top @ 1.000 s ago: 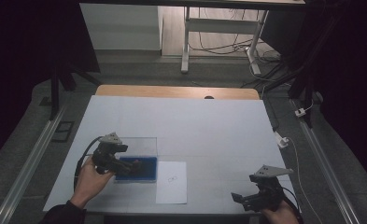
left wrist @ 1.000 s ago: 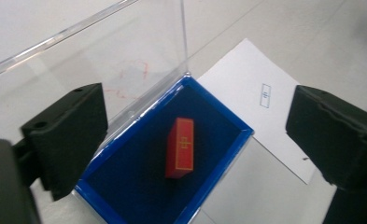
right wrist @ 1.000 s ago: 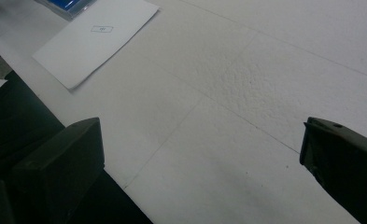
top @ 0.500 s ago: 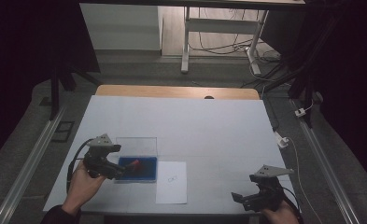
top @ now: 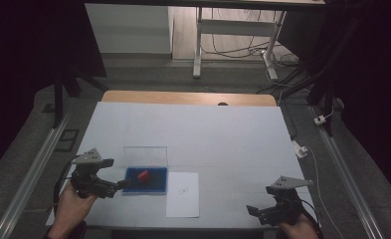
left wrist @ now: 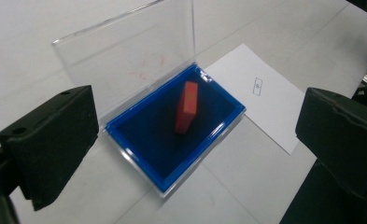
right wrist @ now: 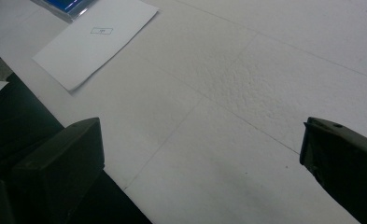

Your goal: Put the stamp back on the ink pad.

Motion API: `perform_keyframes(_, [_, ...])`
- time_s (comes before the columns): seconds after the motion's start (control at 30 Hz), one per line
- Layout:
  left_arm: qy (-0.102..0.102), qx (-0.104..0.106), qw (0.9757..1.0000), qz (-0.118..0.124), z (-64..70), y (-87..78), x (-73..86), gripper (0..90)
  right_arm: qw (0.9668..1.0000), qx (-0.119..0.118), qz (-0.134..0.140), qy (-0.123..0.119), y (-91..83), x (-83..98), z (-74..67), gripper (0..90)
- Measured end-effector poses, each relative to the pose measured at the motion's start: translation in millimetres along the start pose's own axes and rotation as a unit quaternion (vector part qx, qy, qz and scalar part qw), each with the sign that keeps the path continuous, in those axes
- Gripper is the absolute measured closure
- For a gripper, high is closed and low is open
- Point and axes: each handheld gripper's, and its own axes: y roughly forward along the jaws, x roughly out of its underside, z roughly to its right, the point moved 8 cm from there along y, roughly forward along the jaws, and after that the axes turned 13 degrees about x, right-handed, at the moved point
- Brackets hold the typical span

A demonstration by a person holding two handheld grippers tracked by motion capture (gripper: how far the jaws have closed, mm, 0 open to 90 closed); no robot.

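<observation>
Since a second ago the left gripper [top: 126,183] has drawn back toward the surface's left near edge, off the blue tray [top: 146,180], and the red block [top: 143,175] now shows inside it. The right gripper [top: 255,211] has not moved.

In the high view the left gripper sits just left of the tray, held by the left hand [top: 73,201], its tips at the tray's left rim; I cannot tell whether they touch it. In the left gripper view its jaws are spread wide with nothing between them, the tray [left wrist: 125,135] lying beyond them on the white surface [left wrist: 27,37]. The block [left wrist: 187,107] stands tilted on edge in the tray's middle. A clear lid [left wrist: 125,51] rises upright from the tray's far side.

A white sheet [top: 184,195] with a small printed mark lies just right of the tray, its left edge touching or slightly under the tray's corner.

The right gripper is at the near right corner of the surface [top: 208,134], well apart from the sheet. In the right gripper view its jaws are spread wide over bare surface [right wrist: 265,70], holding nothing, with the sheet [right wrist: 97,42] far off at upper left.
</observation>
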Motion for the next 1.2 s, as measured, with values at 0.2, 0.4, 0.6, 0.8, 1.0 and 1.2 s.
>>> perform_keyframes(0.2, [-0.012,-0.007,0.9999,0.009,0.2,-12.4,10.6,0.0,1.0,0.001,0.0,0.001,-0.1,-0.1,0.3,0.0])
perform_keyframes(0.4, [-0.017,-0.011,0.9997,0.017,1.5,-22.3,19.4,0.0,1.0,0.004,0.003,0.004,-0.7,-0.5,1.3,0.0])
perform_keyframes(0.6, [-0.02,-0.015,0.9994,0.023,3.8,-31.5,29.5,0.0,0.9998,0.014,0.009,0.01,-1.9,-1.3,3.3,0.0])
perform_keyframes(0.8, [-0.023,-0.022,0.9993,0.019,4.7,-34.6,39.8,0.0,0.9994,0.025,0.017,0.02,-3.3,-2.0,6.2,0.0])
perform_keyframes(1.0, [-0.018,-0.038,0.9991,-0.009,6.4,-31.5,49.6,0.0,0.9988,0.028,0.024,0.031,-4.8,-2.8,8.6,0.0])
perform_keyframes(1.2, [-0.02,-0.058,0.9973,-0.042,6.6,-28.3,59.3,0.0,0.9987,0.032,0.024,0.033,-4.7,-3.1,8.8,0.0])
